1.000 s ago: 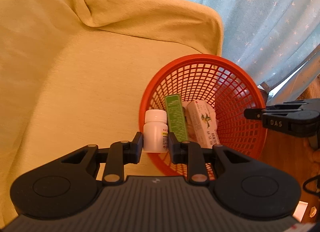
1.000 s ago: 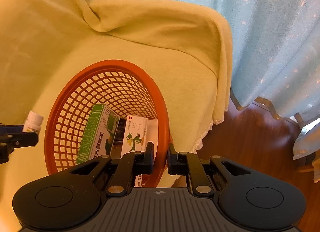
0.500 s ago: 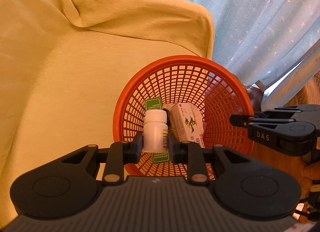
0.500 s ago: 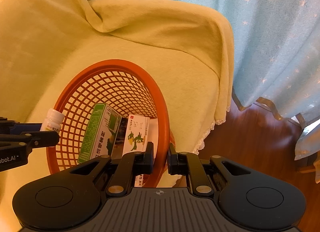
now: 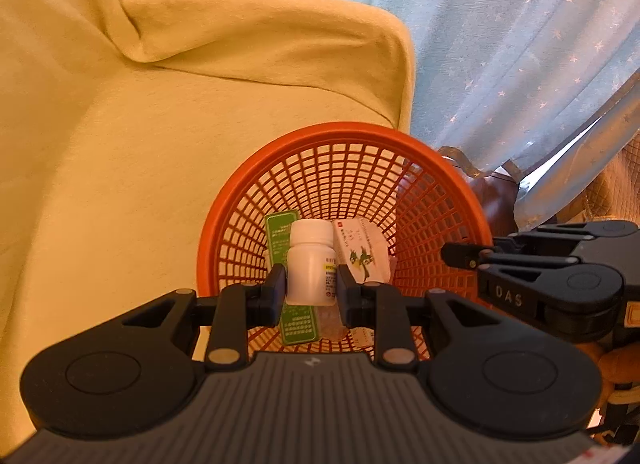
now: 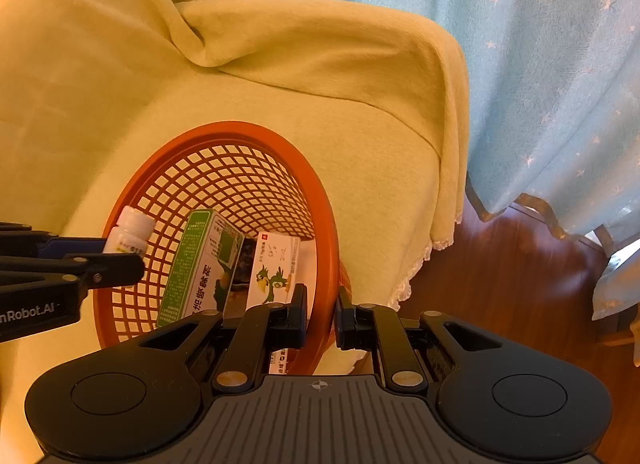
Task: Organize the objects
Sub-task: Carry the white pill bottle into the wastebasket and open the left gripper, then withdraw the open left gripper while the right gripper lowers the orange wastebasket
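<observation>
My left gripper (image 5: 312, 290) is shut on a white pill bottle (image 5: 311, 264), held upright above the near part of the orange mesh basket (image 5: 344, 136). Inside the basket lie a green medicine box (image 5: 282, 238) and a white box with a green bird picture (image 5: 358, 252). My right gripper (image 6: 320, 314) is shut on the basket's right rim (image 6: 326, 224), one finger inside and one outside. In the right wrist view the bottle (image 6: 130, 234) and left gripper (image 6: 100, 264) hang over the basket's left side, next to the green box (image 6: 200, 268) and bird box (image 6: 274, 268).
The basket rests on a sofa covered by a yellow blanket (image 5: 120, 144), near its right edge. A light blue star-print curtain (image 5: 500, 44) hangs behind. Wooden floor (image 6: 520, 284) lies to the right of the sofa edge.
My left gripper has carried the white bottle rightward from outside the basket's left rim to over its inside. The right gripper has stayed clamped on the rim.
</observation>
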The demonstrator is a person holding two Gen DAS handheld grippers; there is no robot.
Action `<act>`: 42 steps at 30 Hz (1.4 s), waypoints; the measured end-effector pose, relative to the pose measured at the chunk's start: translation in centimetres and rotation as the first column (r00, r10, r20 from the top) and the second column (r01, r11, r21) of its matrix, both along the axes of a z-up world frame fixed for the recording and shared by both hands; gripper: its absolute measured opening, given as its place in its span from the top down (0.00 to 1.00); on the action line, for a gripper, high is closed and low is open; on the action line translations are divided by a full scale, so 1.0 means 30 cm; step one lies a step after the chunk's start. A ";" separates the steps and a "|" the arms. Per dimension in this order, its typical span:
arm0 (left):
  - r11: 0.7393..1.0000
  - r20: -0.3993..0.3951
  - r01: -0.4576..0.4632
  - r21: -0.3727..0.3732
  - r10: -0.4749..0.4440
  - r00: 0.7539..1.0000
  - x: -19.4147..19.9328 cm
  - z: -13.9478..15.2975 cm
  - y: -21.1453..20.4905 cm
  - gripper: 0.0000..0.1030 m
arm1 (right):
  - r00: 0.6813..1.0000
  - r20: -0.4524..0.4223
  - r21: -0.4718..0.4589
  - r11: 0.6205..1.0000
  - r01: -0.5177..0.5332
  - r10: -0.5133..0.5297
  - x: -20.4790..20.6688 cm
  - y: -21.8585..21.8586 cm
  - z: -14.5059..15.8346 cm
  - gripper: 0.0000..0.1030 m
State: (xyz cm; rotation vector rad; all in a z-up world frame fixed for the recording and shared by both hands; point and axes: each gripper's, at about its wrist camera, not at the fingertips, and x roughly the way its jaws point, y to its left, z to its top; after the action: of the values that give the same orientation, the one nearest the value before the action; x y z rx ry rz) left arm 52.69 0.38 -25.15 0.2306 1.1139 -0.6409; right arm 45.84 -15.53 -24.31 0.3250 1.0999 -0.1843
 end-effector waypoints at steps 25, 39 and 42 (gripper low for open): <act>0.997 0.033 -0.075 -0.032 0.076 0.997 0.006 0.059 0.161 0.77 | 1.000 -0.002 -0.003 1.000 -0.001 0.001 0.000 0.003 0.003 0.91; 0.995 0.023 -0.101 -0.026 0.102 0.995 -0.003 0.044 0.253 0.77 | 0.997 -0.038 0.043 0.997 0.066 -0.064 -0.008 0.017 -0.037 0.90; 0.994 0.017 -0.107 -0.024 0.107 0.994 -0.003 0.034 0.276 0.77 | 0.994 -0.041 0.055 0.993 0.106 -0.104 -0.016 0.011 -0.044 0.90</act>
State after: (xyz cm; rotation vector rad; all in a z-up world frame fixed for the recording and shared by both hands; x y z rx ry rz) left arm 52.60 8.65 -24.13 0.1552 1.0936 -0.5552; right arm 45.37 -15.19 -25.62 0.4329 1.1279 -0.2537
